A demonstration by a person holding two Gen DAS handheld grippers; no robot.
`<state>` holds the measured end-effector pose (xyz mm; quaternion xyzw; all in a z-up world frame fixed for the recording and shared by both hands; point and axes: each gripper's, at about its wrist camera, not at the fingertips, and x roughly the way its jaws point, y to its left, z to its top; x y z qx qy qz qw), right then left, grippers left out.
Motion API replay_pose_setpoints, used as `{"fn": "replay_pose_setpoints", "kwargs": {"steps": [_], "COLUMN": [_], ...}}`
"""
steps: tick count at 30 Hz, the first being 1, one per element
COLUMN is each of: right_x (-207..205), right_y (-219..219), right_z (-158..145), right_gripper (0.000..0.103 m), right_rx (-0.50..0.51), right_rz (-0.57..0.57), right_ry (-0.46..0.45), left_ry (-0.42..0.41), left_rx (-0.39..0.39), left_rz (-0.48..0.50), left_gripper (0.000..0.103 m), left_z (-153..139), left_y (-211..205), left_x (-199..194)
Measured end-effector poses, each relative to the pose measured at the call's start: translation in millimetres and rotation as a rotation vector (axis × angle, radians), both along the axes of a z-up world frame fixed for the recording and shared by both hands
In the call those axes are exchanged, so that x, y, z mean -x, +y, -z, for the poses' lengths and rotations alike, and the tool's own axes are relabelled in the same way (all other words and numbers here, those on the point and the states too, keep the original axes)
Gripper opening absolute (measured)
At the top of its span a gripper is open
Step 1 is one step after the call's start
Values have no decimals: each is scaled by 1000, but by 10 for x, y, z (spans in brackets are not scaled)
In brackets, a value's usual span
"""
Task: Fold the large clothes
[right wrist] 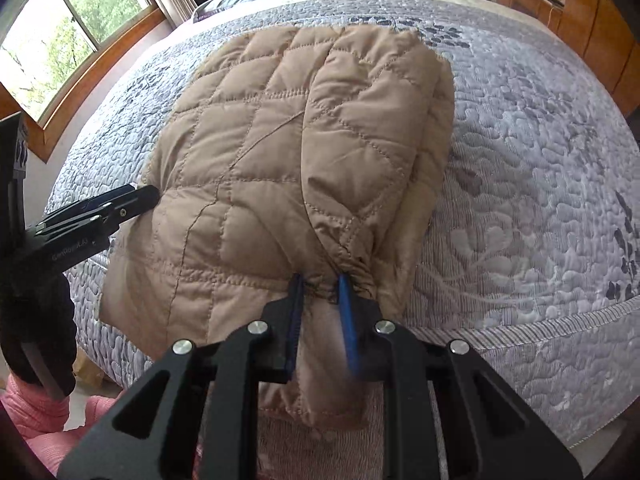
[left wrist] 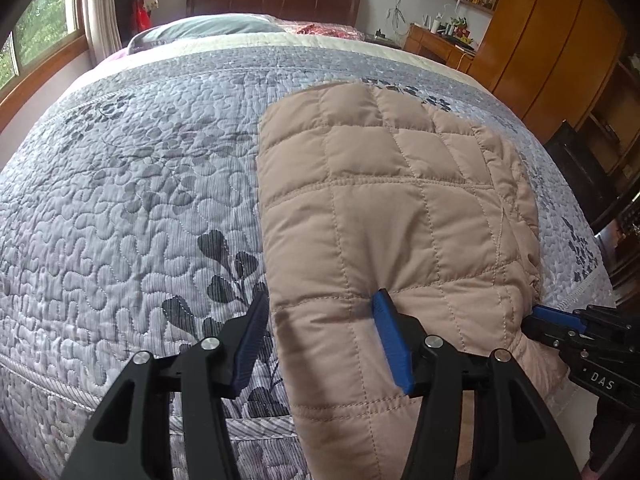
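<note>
A tan quilted jacket (left wrist: 384, 208) lies folded on the bed, its near end hanging over the bed's front edge; it also shows in the right wrist view (right wrist: 280, 152). My left gripper (left wrist: 320, 304) is open, its jaws wide apart around the jacket's near left edge, the right finger pressing into the fabric. My right gripper (right wrist: 320, 286) is shut on a bunched fold at the jacket's near right end. The right gripper also shows at the jacket's right edge in the left wrist view (left wrist: 556, 316). The left gripper shows at the jacket's left side in the right wrist view (right wrist: 132, 200).
The bed carries a grey-blue quilted bedspread (left wrist: 132, 184) with dark leaf prints. Pillows (left wrist: 208, 28) lie at the far headboard. A window (right wrist: 68, 36) is on the left. Wooden wardrobes (left wrist: 552, 40) and a desk stand on the right. Pink cloth (right wrist: 36, 412) lies at floor level, lower left.
</note>
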<state>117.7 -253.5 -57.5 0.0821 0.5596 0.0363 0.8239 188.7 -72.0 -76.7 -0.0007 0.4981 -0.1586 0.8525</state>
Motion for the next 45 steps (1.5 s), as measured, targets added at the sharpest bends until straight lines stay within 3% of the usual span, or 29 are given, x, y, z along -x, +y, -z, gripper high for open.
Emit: {"fn": "replay_pose_setpoints", "kwargs": {"steps": [7,11,19,29,34,36,38,42,43,45], "right_x": [266,321,261,226,217,247,288,329,311,218], "right_y": [-56,-59,-156,-100,-18,-7,-18,-154,-211,-366], "right_z": [-290,-147,267,267,175,79,-22,-320,-365,-392], "right_gripper": [21,20,14,14,17,24,53,74,83,88], "right_rx": [-8,-2,-84,-73,-54,-58,-118,-126,-135,-194], "right_rz": [-12,-21,-5,1,5,-2,-18,5,12,18], "right_ry": [-72,-39,8,17,15,-3,-24,-135,-150,-162], "left_ry": [-50,-41,24,25,21,23,40,84,100,134], "left_rx": [2,-13,5,-18,-24,-15,20,113,137,197], "left_rz": [53,77,107,96,80,83,87,93,87,84], "left_gripper": [54,56,62,63,62,62,62,61,61,61], "left_z": [-143,-11,325,389,283,204,121,8,5,35], "left_y": [196,239,246,189,201,235,300,460,508,599], "left_x": [388,505,375,354,394,415,392,216,141,-33]}}
